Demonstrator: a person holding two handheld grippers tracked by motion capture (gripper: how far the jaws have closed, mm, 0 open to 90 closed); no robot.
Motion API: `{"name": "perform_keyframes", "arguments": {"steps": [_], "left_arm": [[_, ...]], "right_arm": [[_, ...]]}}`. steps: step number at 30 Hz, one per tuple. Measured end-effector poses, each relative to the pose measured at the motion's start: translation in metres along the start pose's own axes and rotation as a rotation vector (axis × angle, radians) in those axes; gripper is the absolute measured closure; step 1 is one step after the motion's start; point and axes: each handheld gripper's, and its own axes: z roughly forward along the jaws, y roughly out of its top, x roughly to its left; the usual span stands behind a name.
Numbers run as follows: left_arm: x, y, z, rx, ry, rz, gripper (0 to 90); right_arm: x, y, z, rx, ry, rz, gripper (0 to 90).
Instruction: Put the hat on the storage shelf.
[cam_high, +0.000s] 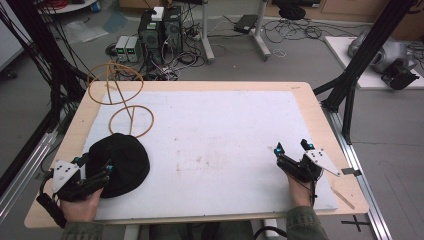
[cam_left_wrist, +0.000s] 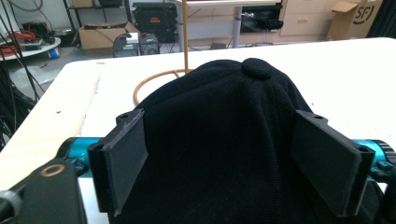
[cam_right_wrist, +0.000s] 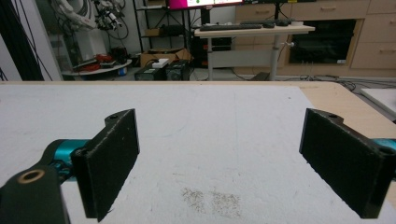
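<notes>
Approach-to-grasp step, by the look of it — left hand-held gripper sits at the desk's 7 o'clock corner with its jaws spread wide, flanking the near side of the black cap. In the left gripper view the cap fills the gap between both pads, crown button up top at 12 o'clock; the fabric looks close to the pads but I can't tell if it's touching, and nothing is pinched yet. Cap lies crown-up on the white mat, left-front area of the desk. Right hand-held gripper is parked at about 4 o'clock, well apart from the cap, jaws also spread with nothing between them — the right gripper view has bare mat ahead. Farther back, at 10 to 11 o'clock, stands the wooden ring stand, its base ring just beyond the cap and a larger ring up on the post. Next move, my read: close the left jaws on the cap's crown or edge, get enough fabric to avoid a slip, then lift toward the stand. Soft knit — expect it to sag and drag.
</notes>
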Motion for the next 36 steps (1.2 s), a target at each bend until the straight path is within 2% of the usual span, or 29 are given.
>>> {"name": "perform_keyframes", "arguments": {"steps": [4,5,6,17,20,22,24,25,27,29,34,36], "left_arm": [[-0.0004,0.0004,-0.0001,0.009,-0.02,-0.003,27.0],[-0.0003,0.0006,-0.0003,0.011,-0.031,-0.003,29.4],[-0.0005,0.0007,-0.0003,0.014,-0.039,-0.007,35.6],[-0.0008,0.0014,0.0008,0.045,-0.089,-0.021,52.0],[0.0002,0.0016,0.0014,0.057,-0.105,-0.026,57.7],[0.0012,0.0019,0.0016,0.069,-0.116,-0.025,64.7],[0.0017,0.0018,0.0019,0.07,-0.125,-0.025,66.5],[0.0019,0.0018,0.0019,0.071,-0.128,-0.024,71.5],[0.0017,0.0018,0.0023,0.076,-0.129,-0.019,74.1],[0.0012,0.0015,0.0025,0.075,-0.119,-0.008,86.2],[-0.0004,0.0033,0.0036,0.067,-0.114,0.017,87.6],[-0.0015,0.0041,0.0037,0.063,-0.125,0.023,87.8]], "right_arm": [[0.0,-0.0001,0.0001,0.0,0.0,-0.002,11.2],[-0.0002,-0.0001,0.0003,-0.002,0.001,-0.006,11.2],[-0.0001,-0.0001,0.0001,-0.002,0.001,-0.001,11.2],[-0.0008,0.0002,0.0003,-0.007,-0.001,-0.001,11.2],[-0.0009,0.0001,0.0003,-0.009,-0.001,-0.004,11.2],[-0.0003,0.0001,-0.0001,-0.005,0.0,0.004,11.2],[-0.0004,0.0001,0.0001,-0.007,0.001,0.001,11.2],[-0.0001,0.0001,0.0002,-0.005,0.003,0.004,11.2],[-0.0002,0.0,0.0003,-0.005,0.003,0.002,11.2],[0.0001,0.0,0.0002,-0.005,0.004,0.003,11.2],[0.0002,-0.0001,0.0006,-0.008,0.006,-0.004,11.2],[0.0002,0.0,0.0005,-0.008,0.008,-0.005,11.2]]}}
